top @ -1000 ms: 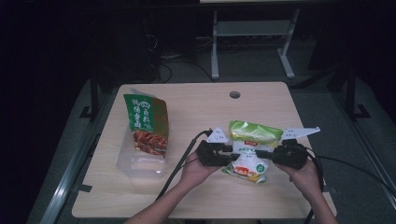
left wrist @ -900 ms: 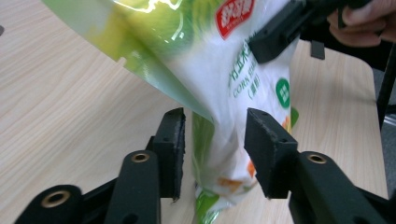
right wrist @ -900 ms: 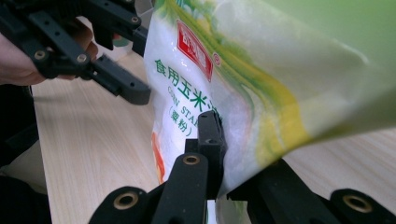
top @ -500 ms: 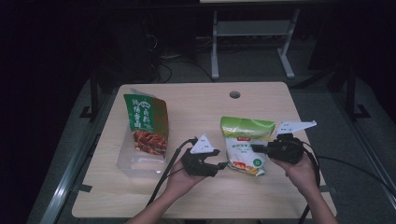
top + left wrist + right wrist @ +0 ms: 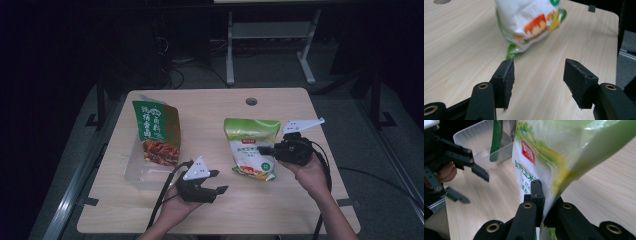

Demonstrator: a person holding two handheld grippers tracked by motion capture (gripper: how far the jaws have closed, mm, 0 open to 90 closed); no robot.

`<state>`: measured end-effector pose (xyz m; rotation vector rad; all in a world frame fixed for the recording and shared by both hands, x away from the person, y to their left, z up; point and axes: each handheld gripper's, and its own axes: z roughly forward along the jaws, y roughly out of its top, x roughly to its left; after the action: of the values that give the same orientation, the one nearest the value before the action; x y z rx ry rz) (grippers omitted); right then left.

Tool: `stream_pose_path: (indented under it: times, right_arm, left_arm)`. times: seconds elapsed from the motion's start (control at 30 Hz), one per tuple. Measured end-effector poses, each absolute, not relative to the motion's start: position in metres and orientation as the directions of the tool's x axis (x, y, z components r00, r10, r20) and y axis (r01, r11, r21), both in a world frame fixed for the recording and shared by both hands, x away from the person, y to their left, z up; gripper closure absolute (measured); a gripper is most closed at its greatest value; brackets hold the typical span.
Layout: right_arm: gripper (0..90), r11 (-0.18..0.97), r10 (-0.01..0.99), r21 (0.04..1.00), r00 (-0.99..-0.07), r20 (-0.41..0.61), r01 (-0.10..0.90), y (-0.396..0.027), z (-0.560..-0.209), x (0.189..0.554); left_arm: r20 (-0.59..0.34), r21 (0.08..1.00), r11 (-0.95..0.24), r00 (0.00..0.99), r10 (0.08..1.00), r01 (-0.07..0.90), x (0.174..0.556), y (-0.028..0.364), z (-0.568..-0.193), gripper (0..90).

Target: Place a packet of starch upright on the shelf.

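On the left of the table [image 5: 280,200] a clear tub [image 5: 142,172] is lying, with a green-and-red bag [image 5: 156,132] leaning in it. I am not touching these now.

Next, near the front edge, I am holding the left gripper [image 5: 212,182] low over bare wood, jaws wide apart w/ nothing between them. In the left gripper view the white bag's bottom corner [image 5: 529,22] is lying just ahead of it.

To the right, my right gripper [image 5: 541,202] is pinching the white-green bag [image 5: 252,147] at its right edge, jaws closed on the film, bag's lower end near or on the table.

Risk, as I am judging: the grip is taking only thin edge film, so the bag could be slipping out or swinging if I am moving fast. If I am carrying it to the tub, the left gripper is standing in the way, and the other bag is already taking room there.
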<state>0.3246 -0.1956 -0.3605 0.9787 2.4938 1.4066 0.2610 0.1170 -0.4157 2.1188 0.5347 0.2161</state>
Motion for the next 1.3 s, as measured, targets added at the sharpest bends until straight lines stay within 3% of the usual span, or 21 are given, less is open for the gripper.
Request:
stream_pose_path:
  times: [0.47,1.3]
  right_arm:
    - [88.8,0.389,0.524,0.815,-0.831,0.187,0.429,-0.159,-0.338,0.337]
    - [88.9,0.427,0.362,0.847,-0.918,0.160,0.316,-0.087,-0.304,0.342]
  left_arm:
    - [-0.017,0.804,-0.528,0.898,0.439,0.273,0.234,0.133,-0.428,38.9]
    - [-0.047,0.811,-0.524,0.922,0.385,0.260,0.217,0.130,-0.440,37.5]
